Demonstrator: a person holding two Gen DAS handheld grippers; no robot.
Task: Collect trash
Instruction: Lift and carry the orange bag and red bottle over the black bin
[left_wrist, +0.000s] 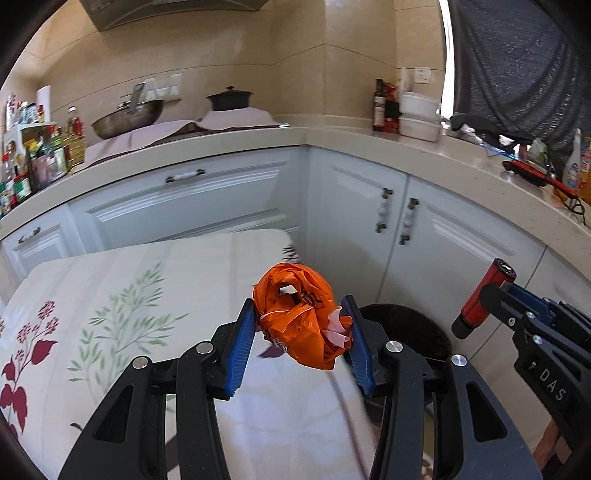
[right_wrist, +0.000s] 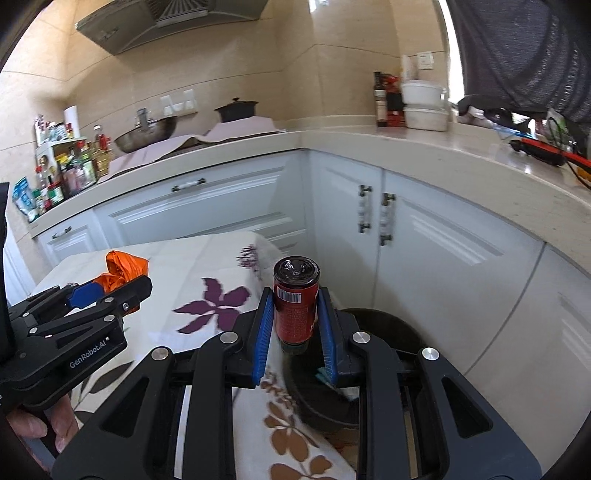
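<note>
Two loads: my left hand-held gripper (left_wrist: 301, 325) clamps a soft, light orange bag (left_wrist: 295, 314); my right hand-held gripper (right_wrist: 295, 314) pinches a stiff, slippery red bottle (right_wrist: 295, 306) mid-body, bin (right_wrist: 369, 325) just below.

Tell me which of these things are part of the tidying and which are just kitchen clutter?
Part of the job: orange bag in the left gripper; red can in the right gripper; dark bin beside the table.

Just lying about: wok, black pot, bottles, white tubs.
</note>
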